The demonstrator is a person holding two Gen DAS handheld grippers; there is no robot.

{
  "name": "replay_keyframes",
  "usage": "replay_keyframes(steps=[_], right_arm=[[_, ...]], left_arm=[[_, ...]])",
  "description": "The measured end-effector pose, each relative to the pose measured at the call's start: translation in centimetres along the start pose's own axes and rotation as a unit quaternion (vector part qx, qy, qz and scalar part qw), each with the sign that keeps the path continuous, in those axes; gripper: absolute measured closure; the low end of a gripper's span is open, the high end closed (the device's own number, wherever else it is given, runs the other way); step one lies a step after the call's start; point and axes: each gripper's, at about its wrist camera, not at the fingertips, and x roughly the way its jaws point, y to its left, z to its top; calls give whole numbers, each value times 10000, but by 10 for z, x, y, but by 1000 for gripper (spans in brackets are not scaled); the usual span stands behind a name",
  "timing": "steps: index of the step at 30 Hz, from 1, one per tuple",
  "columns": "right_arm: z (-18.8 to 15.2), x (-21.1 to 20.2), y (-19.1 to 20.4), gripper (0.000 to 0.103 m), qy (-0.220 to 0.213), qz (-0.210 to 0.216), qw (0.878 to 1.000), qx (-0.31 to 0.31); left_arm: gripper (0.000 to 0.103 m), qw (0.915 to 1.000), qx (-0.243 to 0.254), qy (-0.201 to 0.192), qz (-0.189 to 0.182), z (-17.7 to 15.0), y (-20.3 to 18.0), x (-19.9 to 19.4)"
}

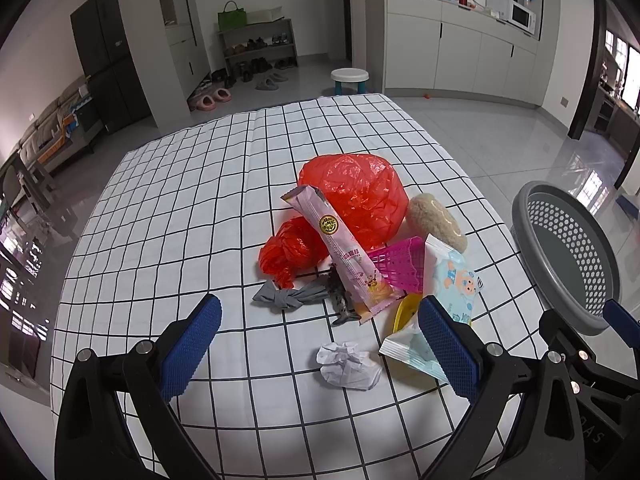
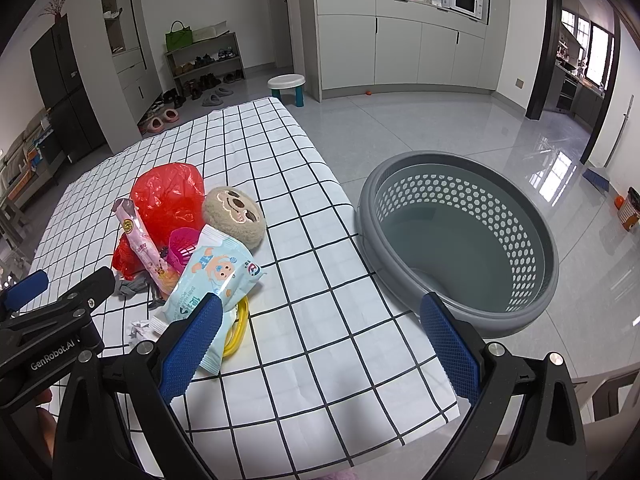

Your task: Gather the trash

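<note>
Left wrist | left tool wide open — empty | crumpled paper between its fingers

The left gripper, seen at the near left of the right wrist view, bears the white lettering "GenRobot.AI" on its black body, while the print on the blue wipes pack and the pink wrapper is too small to read.
</note>
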Motion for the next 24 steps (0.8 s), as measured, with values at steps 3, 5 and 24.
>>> replay_keyframes(steps=[3,5,24], right_arm=[[0,0,0,9,-2,1,10000,-2],[0,-1,0,9,0,9,10000,-7],[-1,29,37,9,449,740,9960,-242]], left_arm=[[6,10000,2,-10,-1,0,1,0],[6,10000,-1,-10,2,0,1,0],[6,9993,-210,136,294,-9,45,23]])
